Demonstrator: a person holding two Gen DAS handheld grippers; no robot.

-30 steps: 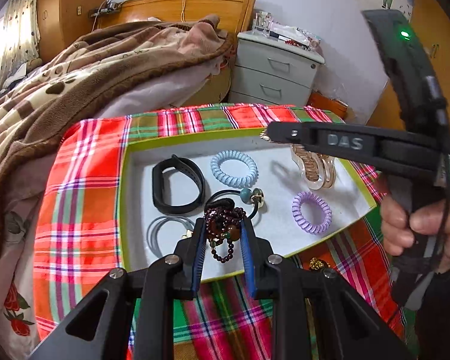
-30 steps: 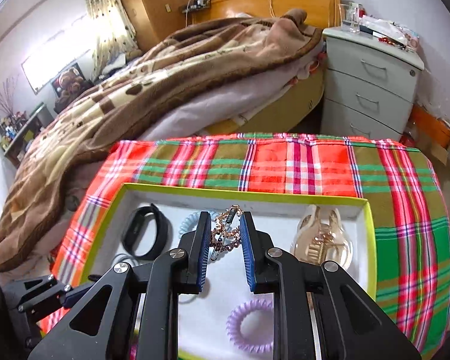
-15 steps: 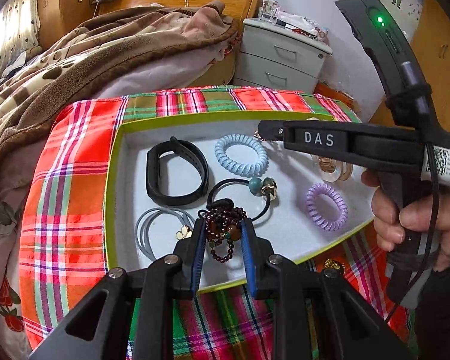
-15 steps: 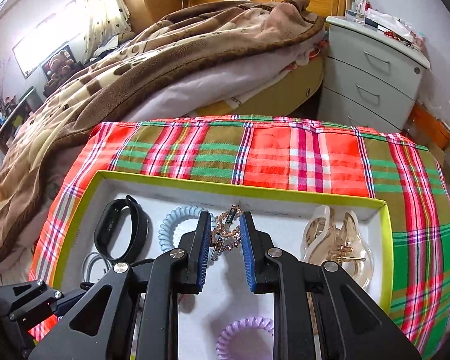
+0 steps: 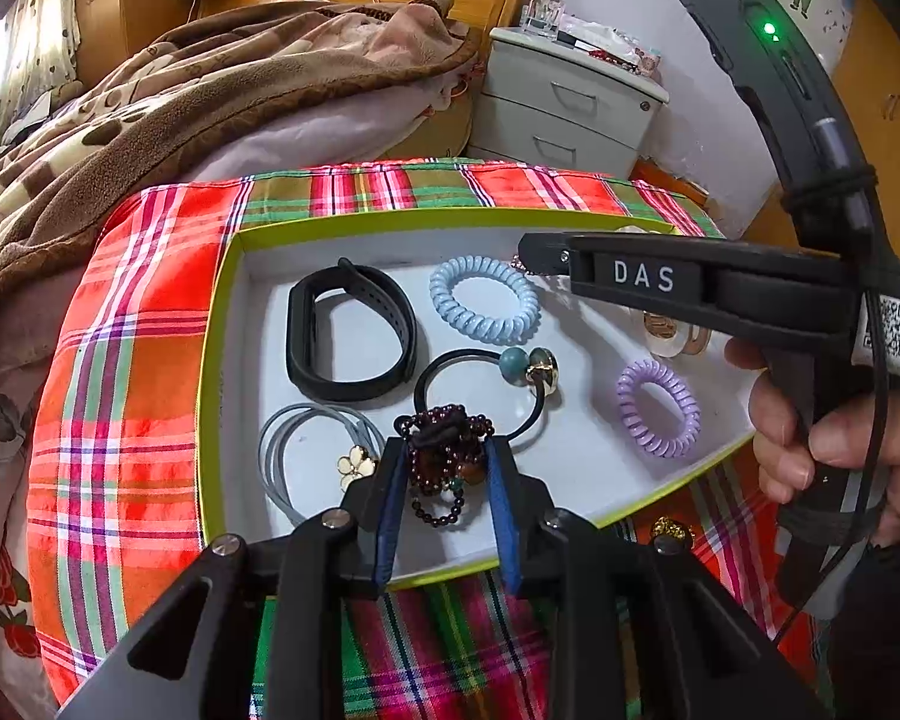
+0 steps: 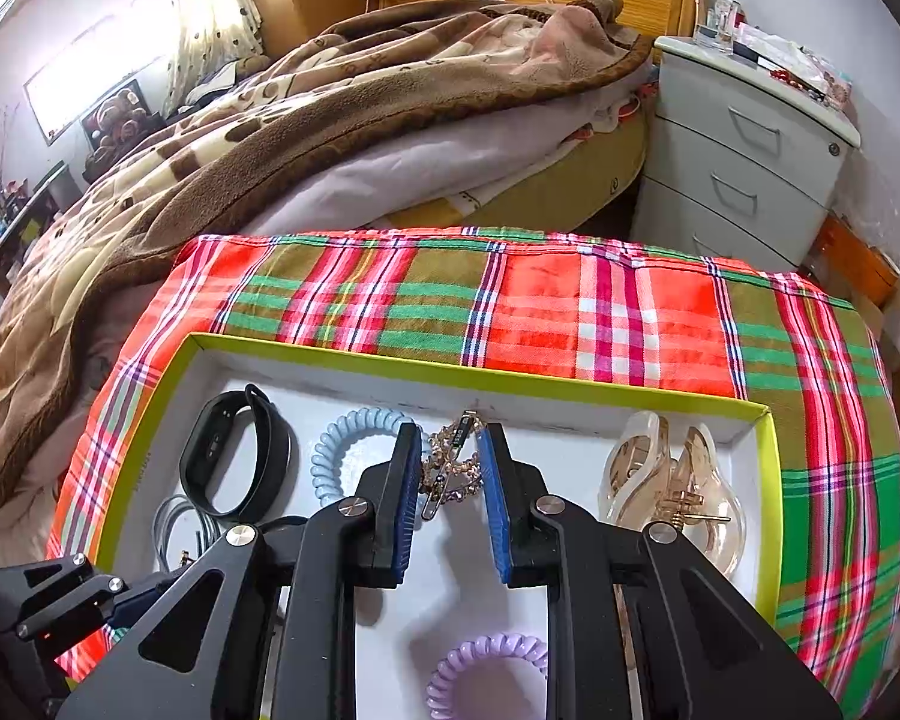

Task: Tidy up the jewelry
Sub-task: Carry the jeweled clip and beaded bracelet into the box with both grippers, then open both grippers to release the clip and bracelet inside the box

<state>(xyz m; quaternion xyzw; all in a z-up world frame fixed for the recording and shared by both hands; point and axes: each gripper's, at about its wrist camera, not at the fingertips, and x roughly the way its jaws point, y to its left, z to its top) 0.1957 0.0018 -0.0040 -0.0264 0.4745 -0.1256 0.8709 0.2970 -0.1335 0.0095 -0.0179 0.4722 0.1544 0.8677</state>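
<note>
A white tray with a lime rim (image 5: 210, 360) sits on a plaid cloth. My left gripper (image 5: 444, 456) is shut on a dark red bead bracelet (image 5: 444, 450) just above the tray's near edge. My right gripper (image 6: 450, 456) is shut on a gold chain bracelet (image 6: 453, 468) over the tray's far middle; it shows from the side in the left wrist view (image 5: 531, 255). In the tray lie a black band (image 5: 348, 330), a blue coil tie (image 5: 483, 300), a purple coil tie (image 5: 657, 417), a black elastic with beads (image 5: 528, 363), grey elastics (image 5: 306, 444) and a clear hair claw (image 6: 672, 486).
A small gold item (image 5: 669, 531) lies on the cloth in front of the tray. A bed with a brown blanket (image 6: 330, 120) lies behind the table. A grey drawer unit (image 6: 744, 162) stands at the back right.
Both grippers have lowered and moved a little forward over the tray, each still holding its bracelet. The tray's items have not moved.
</note>
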